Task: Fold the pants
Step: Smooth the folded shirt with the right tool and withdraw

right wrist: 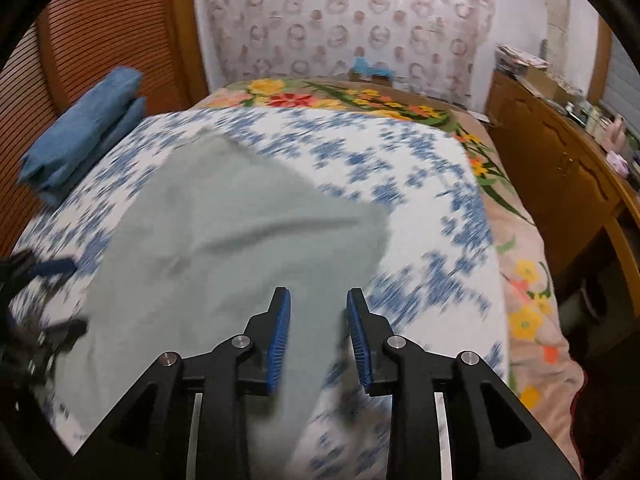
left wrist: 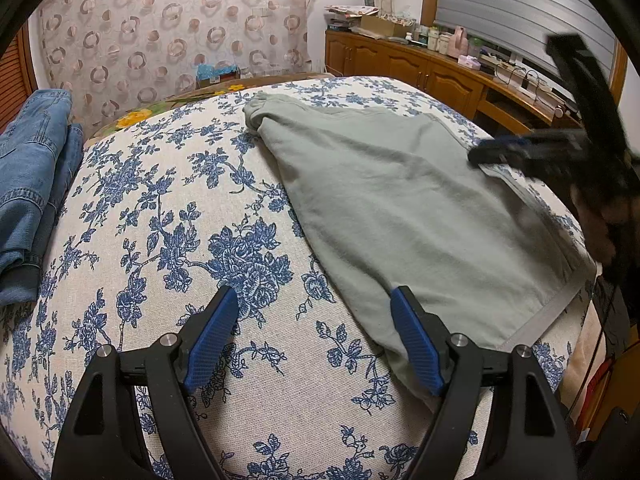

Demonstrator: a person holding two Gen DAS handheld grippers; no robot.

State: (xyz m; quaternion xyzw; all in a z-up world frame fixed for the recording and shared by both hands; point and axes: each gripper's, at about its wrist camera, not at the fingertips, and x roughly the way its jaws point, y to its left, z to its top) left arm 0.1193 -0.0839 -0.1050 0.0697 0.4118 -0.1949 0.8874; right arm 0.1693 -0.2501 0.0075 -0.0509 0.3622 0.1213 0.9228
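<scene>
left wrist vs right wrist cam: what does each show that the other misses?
Only left wrist: the grey-green pants in sharp focus, with their grey hem band at the near right corner, the left gripper's open jaws up close, and the window blind.

Only right wrist: the right gripper from behind, jaws apart over the pants, and the orange floral blanket running down the bed's right side.

Both: the pants on the blue floral sheet, folded jeans at left, the wooden cabinets.

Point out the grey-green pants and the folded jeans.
grey-green pants (left wrist: 400, 200): left wrist view, middle of the fabric.
folded jeans (left wrist: 32, 168): left wrist view, top denim layer.
</scene>
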